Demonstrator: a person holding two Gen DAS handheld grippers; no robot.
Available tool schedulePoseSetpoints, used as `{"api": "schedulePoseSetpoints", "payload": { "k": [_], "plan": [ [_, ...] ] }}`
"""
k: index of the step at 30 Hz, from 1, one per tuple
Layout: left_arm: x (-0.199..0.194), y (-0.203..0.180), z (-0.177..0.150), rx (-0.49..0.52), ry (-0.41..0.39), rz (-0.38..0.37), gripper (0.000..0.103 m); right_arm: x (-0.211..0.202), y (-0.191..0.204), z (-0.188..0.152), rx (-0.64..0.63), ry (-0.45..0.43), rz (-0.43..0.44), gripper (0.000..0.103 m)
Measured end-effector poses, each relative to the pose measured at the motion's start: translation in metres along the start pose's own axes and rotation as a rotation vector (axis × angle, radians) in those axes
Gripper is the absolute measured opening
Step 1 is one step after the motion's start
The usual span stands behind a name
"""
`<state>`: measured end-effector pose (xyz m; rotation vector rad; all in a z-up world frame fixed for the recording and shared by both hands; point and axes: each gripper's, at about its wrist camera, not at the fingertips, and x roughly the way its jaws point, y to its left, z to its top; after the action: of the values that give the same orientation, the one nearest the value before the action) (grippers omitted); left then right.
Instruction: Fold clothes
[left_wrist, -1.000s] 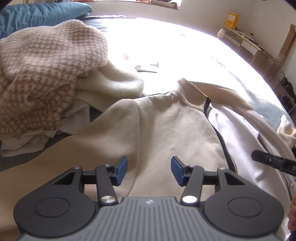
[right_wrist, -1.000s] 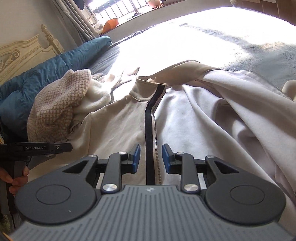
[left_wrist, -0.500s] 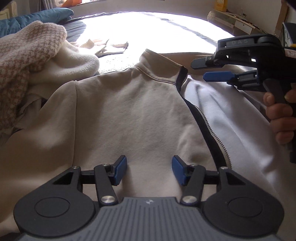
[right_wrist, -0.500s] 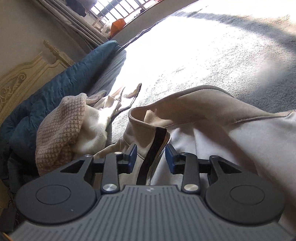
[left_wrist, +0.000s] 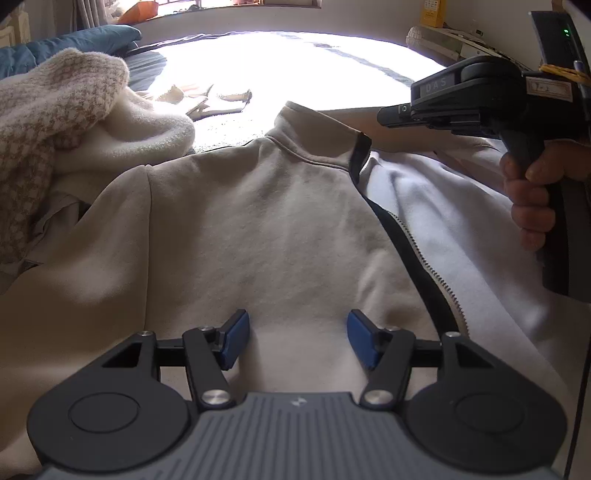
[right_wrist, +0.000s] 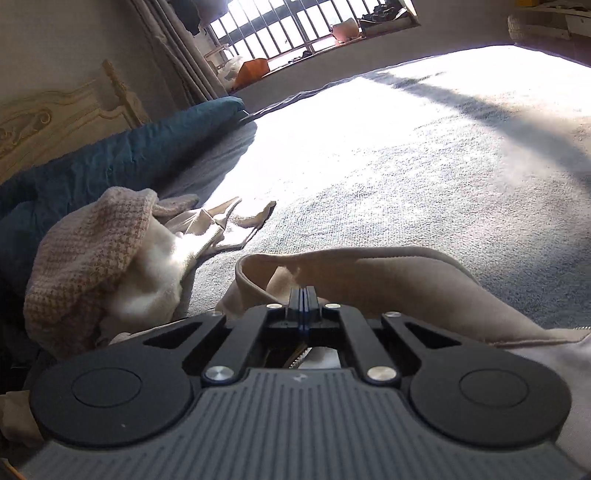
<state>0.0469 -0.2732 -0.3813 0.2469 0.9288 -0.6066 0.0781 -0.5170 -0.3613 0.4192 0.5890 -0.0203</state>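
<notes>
A cream zip-up jacket (left_wrist: 258, 221) lies front-up on the bed, its collar (left_wrist: 314, 136) at the far end and a dark zipper band (left_wrist: 424, 266) running down its middle. My left gripper (left_wrist: 297, 341) sits low over the jacket's left front panel. Its jaws are opening, with only flat cloth under them and nothing pinched. My right gripper (right_wrist: 303, 295) is shut on the jacket (right_wrist: 369, 273) at the collar end of the zipper edge. It also shows side-on in the left wrist view as the right gripper (left_wrist: 384, 112), held by a hand (left_wrist: 532, 199).
A pile of knitted sweaters (left_wrist: 48, 122) lies left of the jacket and touches its shoulder. Behind the pile is a blue quilt (right_wrist: 110, 158). Small pale cloth pieces (left_wrist: 214, 99) lie on the grey bed cover (right_wrist: 406, 166) past the collar. A shelf (left_wrist: 443, 33) stands far right.
The right gripper has moved up along the zipper to the collar and closed there. The left gripper has come lower over the left panel, its jaws a little wider.
</notes>
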Motion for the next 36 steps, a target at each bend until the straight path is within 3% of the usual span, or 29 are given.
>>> {"api": "schedulePoseSetpoints", "payload": {
  "k": [3,7,10,15,18,24,27,28,31,36],
  "plan": [
    [0.001,0.001,0.0,0.005,-0.002,-0.005,0.061,0.013,0.003,0.0,-0.063,0.038,-0.044,0.0],
    [-0.001,0.003,0.002,0.015,-0.004,-0.01,0.062,0.011,-0.012,0.002,0.068,0.053,-0.01,0.003],
    [-0.011,0.002,0.006,0.026,-0.033,-0.016,0.059,-0.017,-0.01,0.003,0.101,0.044,0.016,0.003],
    [-0.032,-0.012,0.014,0.067,-0.097,-0.072,0.059,-0.112,-0.001,-0.013,0.172,0.075,0.096,0.004],
    [-0.031,-0.028,0.016,0.088,-0.089,-0.124,0.059,-0.165,-0.003,-0.033,0.17,0.135,0.05,0.004],
    [-0.031,-0.06,0.012,0.13,-0.07,-0.148,0.058,-0.258,-0.041,-0.058,0.178,0.2,-0.177,0.005],
    [-0.045,-0.076,0.008,0.118,-0.06,-0.184,0.058,-0.303,-0.074,-0.064,0.209,0.202,-0.304,0.02],
    [-0.051,-0.083,0.005,0.114,-0.048,-0.208,0.058,-0.317,-0.088,-0.067,0.235,0.197,-0.344,0.025],
    [-0.068,-0.11,-0.007,0.123,-0.01,-0.287,0.058,-0.351,-0.124,-0.078,0.341,0.195,-0.42,0.027],
    [-0.087,-0.169,-0.037,0.158,0.083,-0.449,0.058,-0.385,-0.161,-0.109,0.534,0.242,-0.471,0.032]
  ]
}}
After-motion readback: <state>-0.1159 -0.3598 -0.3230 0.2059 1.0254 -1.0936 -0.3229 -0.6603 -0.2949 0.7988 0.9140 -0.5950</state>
